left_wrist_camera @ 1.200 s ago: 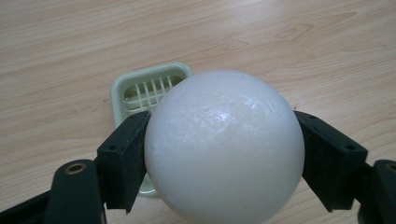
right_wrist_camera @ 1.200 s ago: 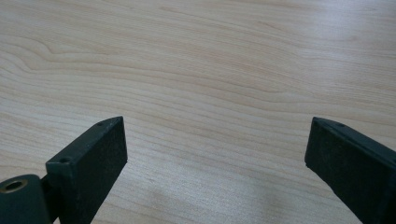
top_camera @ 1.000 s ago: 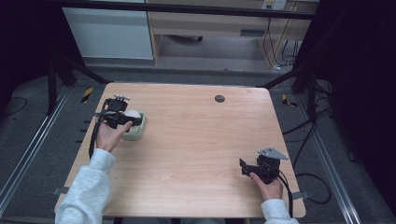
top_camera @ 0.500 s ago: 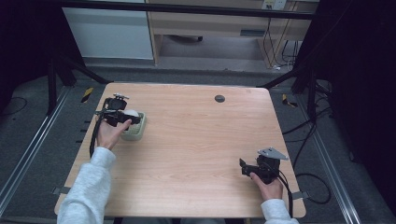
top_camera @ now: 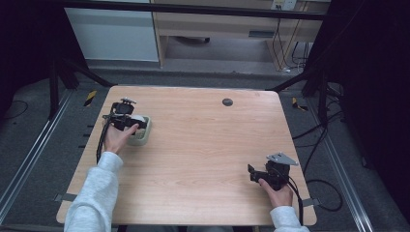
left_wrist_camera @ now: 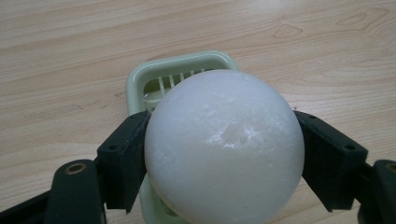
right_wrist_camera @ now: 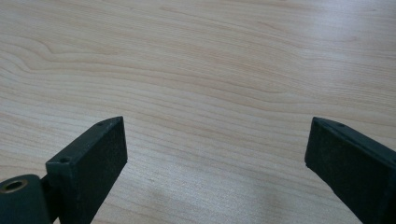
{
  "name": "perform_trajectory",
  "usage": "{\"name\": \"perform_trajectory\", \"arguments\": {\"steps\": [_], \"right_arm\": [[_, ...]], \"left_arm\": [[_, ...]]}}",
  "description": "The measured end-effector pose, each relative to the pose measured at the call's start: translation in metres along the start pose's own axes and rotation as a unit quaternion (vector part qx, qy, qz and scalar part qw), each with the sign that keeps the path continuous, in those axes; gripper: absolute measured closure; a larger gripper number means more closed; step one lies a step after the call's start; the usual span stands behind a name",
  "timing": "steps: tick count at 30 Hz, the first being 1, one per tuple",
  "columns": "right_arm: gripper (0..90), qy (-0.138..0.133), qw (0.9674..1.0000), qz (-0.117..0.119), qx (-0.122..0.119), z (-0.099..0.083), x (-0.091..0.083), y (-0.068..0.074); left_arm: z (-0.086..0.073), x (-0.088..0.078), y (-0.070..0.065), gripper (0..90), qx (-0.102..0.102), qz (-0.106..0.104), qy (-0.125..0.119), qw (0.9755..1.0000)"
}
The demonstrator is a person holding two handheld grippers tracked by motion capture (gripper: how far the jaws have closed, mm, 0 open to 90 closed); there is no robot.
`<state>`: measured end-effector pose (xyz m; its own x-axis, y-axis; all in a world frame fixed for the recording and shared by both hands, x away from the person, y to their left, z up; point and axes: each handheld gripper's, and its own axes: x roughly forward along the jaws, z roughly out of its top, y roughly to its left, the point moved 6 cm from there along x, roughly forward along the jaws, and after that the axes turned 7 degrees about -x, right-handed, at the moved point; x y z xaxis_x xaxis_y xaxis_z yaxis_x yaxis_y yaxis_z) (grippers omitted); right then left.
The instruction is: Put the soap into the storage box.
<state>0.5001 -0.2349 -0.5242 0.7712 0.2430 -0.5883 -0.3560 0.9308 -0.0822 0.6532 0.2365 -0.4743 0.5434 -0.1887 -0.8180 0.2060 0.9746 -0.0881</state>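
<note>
A white ball (left_wrist_camera: 223, 149) sits between the two black pads of my left gripper (left_wrist_camera: 223, 161), which is shut on it. Right under the ball is a pale green slotted tray (left_wrist_camera: 154, 81), its ribs showing behind the ball; whether the ball touches the tray I cannot tell. From above, the left gripper (top_camera: 131, 122) is over the pale green tray (top_camera: 143, 138) at the table's left side, the ball (top_camera: 139, 118) just showing. My right gripper (right_wrist_camera: 217, 154) stands open over bare wood, and in the high view the right gripper (top_camera: 252, 173) is near the front right corner.
The light wooden table (top_camera: 203, 145) has a small dark round disc (top_camera: 227, 102) near its far edge. Black frame legs and cables stand around the table, with a cabinet and shelf beyond the far edge.
The left hand with the ball has sunk slightly toward the green tray. The right hand has stayed where it was.
</note>
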Motion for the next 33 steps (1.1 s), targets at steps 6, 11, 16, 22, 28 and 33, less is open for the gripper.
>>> {"name": "perform_trajectory", "arguments": {"steps": [6, 11, 16, 22, 28, 33], "right_arm": [[6.0, 0.0, 1.0, 0.0, 0.0, 0.0, 0.0, 0.0], [6.0, 0.001, 1.0, 0.0, 0.0, 0.0, 0.0, 0.0], [6.0, 0.001, 1.0, 0.0, 0.001, 0.0, 0.0, 0.0], [6.0, 0.002, 1.0, 0.002, 0.0, -0.001, 0.001, 0.0], [6.0, 0.002, 1.0, 0.002, 0.001, -0.001, 0.0, 0.0], [6.0, 0.002, 1.0, 0.002, 0.0, -0.001, 0.001, 0.0]], "left_arm": [[0.0, 0.005, 0.004, 23.9, -0.002, 0.005, 0.003, 1.0], [0.0, 0.009, 0.005, 23.9, -0.004, 0.005, 0.003, 1.0], [-0.001, 0.013, 0.006, 23.9, -0.007, 0.008, 0.006, 0.9999], [-0.003, 0.016, 0.01, 23.9, -0.01, 0.009, 0.01, 0.9999], [-0.007, 0.021, 0.011, 23.9, -0.013, 0.007, 0.013, 0.9998], [-0.011, 0.025, 0.011, 23.9, -0.012, 0.004, 0.017, 0.9998]]}}
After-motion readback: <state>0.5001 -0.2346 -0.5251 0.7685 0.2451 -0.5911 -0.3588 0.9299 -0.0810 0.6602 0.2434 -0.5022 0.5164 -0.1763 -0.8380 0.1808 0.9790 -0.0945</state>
